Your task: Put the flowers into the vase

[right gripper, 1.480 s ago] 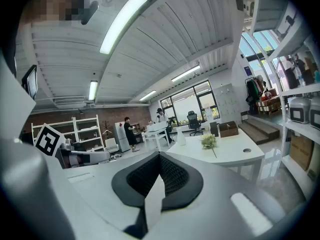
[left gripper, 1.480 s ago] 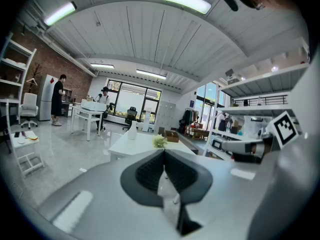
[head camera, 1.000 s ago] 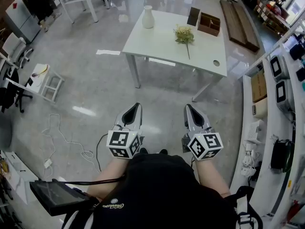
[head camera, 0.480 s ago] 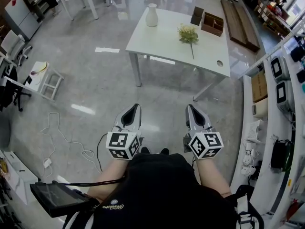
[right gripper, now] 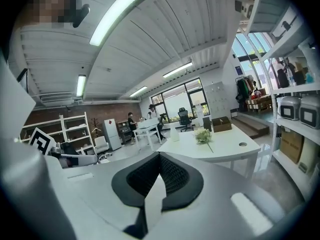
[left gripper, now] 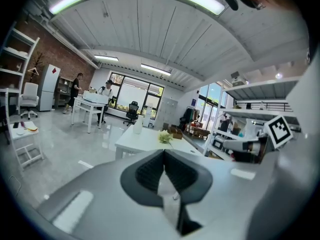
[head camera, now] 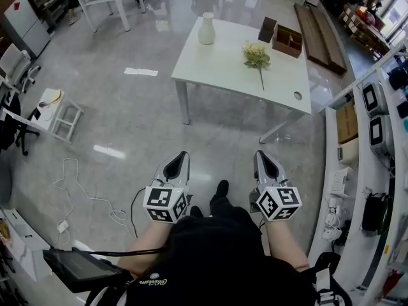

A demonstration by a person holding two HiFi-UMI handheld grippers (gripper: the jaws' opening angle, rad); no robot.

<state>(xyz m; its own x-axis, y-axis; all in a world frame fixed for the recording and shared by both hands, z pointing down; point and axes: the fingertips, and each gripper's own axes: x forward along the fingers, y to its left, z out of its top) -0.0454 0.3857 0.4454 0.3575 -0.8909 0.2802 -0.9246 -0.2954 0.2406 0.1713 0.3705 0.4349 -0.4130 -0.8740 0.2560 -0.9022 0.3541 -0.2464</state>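
A shoe (head camera: 220, 189) has stepped forward between the grippers. The left gripper (head camera: 181, 155) and right gripper (head camera: 261, 153), both clenched empty, point ahead side by side. On the smooth white table (head camera: 210, 62), pale flowers (head camera: 256, 55) lie right of centre. The rounded white vase (head camera: 206, 29) stands at its far left corner.

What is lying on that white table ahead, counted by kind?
Vase: 1
Flower bunch: 1
Boxes: 2 (dark box, brown open box)
Total: 4
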